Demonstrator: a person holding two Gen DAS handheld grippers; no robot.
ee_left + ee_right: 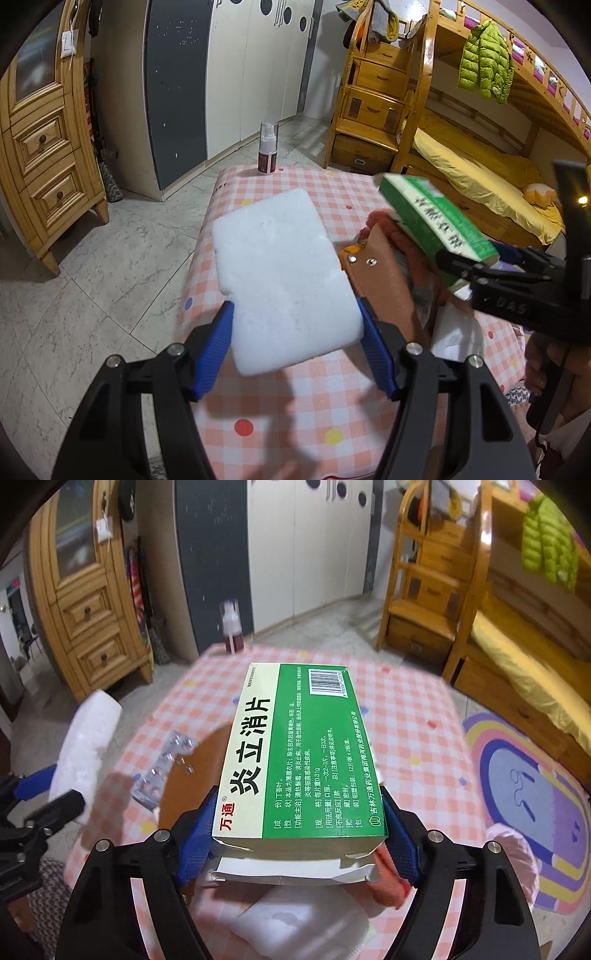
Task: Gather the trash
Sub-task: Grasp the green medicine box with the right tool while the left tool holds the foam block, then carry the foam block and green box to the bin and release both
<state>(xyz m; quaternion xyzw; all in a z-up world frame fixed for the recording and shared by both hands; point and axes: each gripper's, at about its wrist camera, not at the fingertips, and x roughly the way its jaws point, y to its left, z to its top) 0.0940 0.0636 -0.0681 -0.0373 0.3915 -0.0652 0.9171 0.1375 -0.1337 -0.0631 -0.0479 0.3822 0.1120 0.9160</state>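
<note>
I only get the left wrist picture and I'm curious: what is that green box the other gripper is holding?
Observer: It is a medicine carton, green and cream with Chinese print and a barcode; the right gripper is shut on its near end.
Visitor: Is the box sealed?
Observer: No. Its near end flap hangs torn open below the fingers.
Visitor: Anything on the table that I can't see?
Observer: Yes, a silver blister pack of pills lies left of the carton, partly over a brown item.
Visitor: And beside the table?
Observer: A rainbow-edged rug lies on the floor to the right.
</note>
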